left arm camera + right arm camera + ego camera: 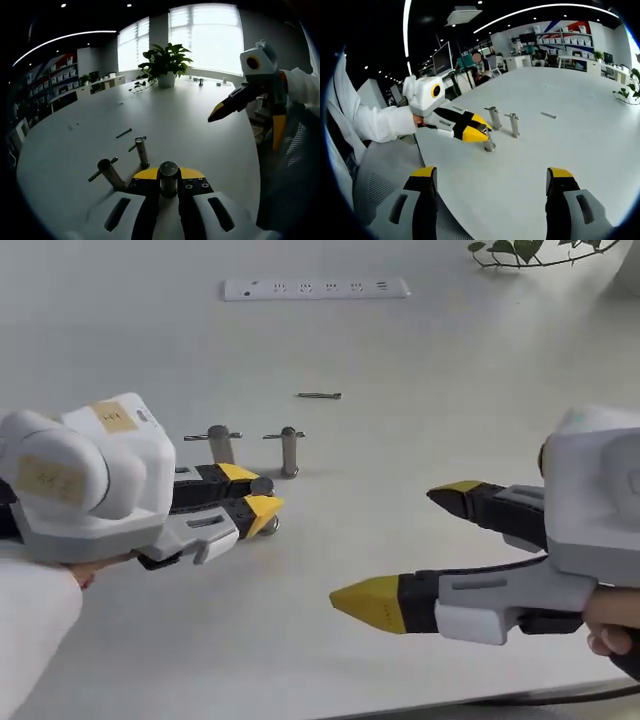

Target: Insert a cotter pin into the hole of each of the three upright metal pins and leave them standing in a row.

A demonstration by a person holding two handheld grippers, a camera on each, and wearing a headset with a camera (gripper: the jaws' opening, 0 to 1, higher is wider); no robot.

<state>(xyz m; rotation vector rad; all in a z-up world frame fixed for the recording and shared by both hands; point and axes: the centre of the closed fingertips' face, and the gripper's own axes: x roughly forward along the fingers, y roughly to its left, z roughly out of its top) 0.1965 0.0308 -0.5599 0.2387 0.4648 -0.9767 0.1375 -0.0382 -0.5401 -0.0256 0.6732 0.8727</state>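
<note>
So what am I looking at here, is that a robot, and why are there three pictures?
There is no robot. A person holds a tool in each hand, and each tool ends in yellow-tipped tongs. One picture comes from a camera on the person's head. The two round ones come from cameras riding on the tools.

The left tongs are shut on an upright metal pin. The right tongs are open and hold nothing.

On the white table stand two more pins, each with a cotter pin through its top. One loose cotter pin lies farther back, in front of a power strip.
</note>
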